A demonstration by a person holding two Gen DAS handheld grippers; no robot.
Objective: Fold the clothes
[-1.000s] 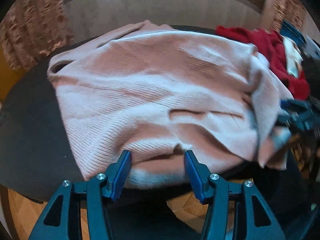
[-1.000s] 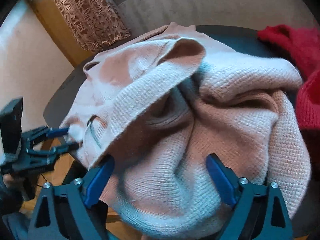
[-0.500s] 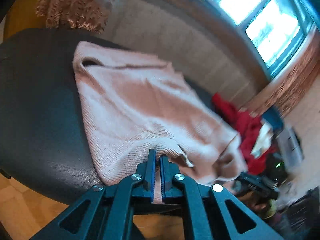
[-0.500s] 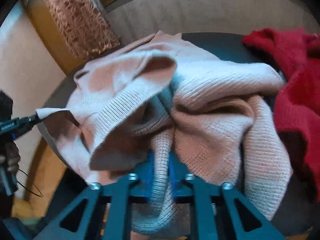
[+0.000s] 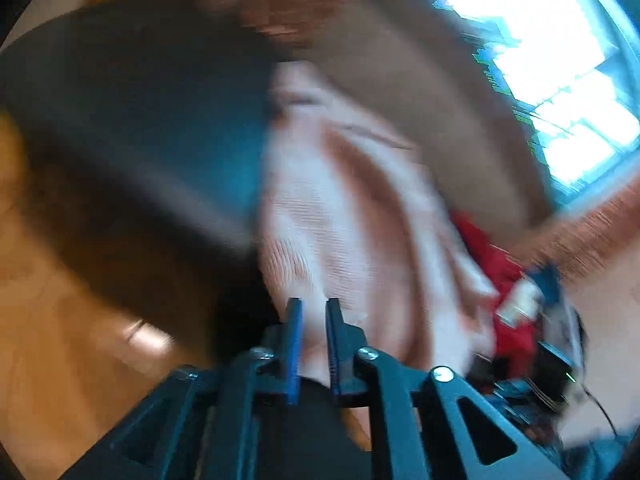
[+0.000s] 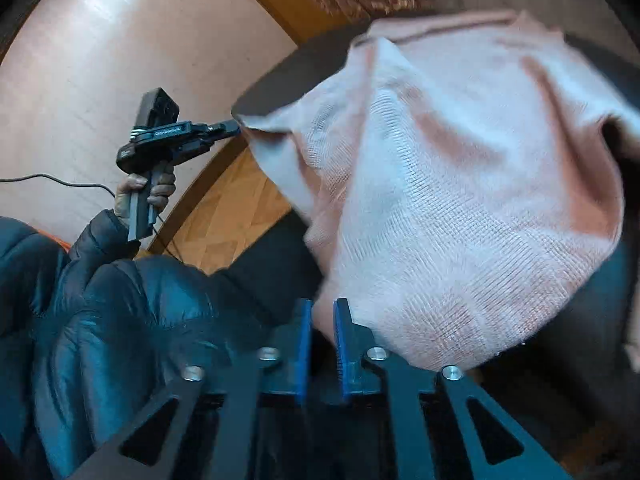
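Now both grippers hold the pink sweater (image 6: 460,200) up off the dark table (image 5: 132,112). A second ago the jaws stood wide. They snapped together, then eased a bit. The left gripper (image 5: 311,312) pinches a corner. The right gripper (image 6: 322,312) pinches the hem. The sweater hangs stretched between them, so I think it can be spread flat for folding.
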